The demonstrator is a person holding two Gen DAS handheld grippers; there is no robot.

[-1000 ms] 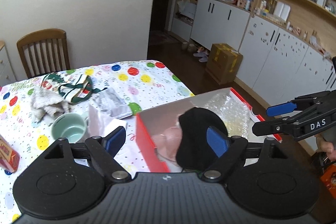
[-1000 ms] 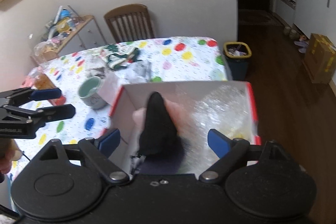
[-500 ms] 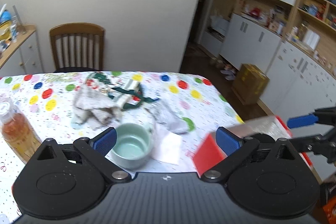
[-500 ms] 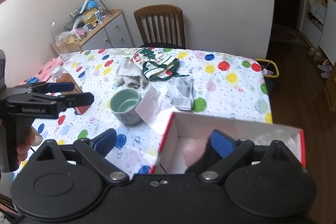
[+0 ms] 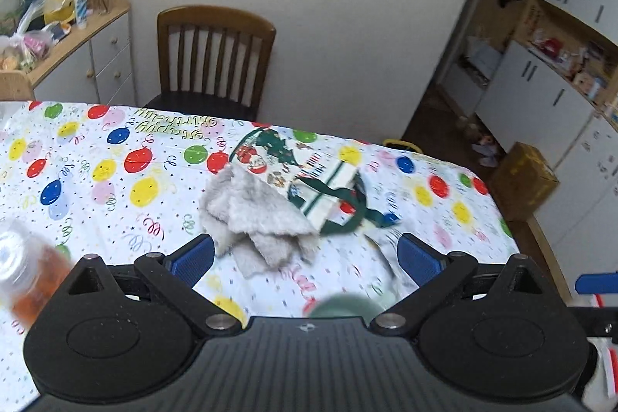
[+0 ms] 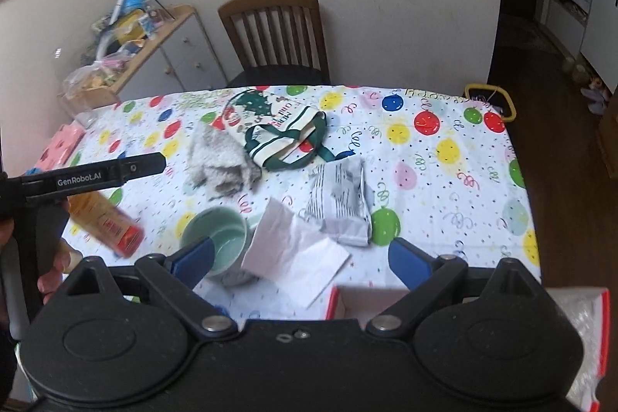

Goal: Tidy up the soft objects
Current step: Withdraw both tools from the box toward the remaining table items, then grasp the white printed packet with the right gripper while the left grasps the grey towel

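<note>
Ahead of your left tongs (image 5: 305, 253), spread wide and empty, the grey towel (image 5: 255, 215) lies crumpled against a Christmas bag (image 5: 320, 188). Your right tongs (image 6: 301, 257), equally open, hover above the cup (image 6: 216, 238) and paper (image 6: 297, 250), with the striped cloth (image 6: 342, 203) just beyond, probably awaiting the red box (image 6: 336, 304).

"GenRobot.AI" is printed on the left claw (image 6: 92, 176); the tablecloth (image 5: 116, 180) reads "Happy Birthday".
</note>
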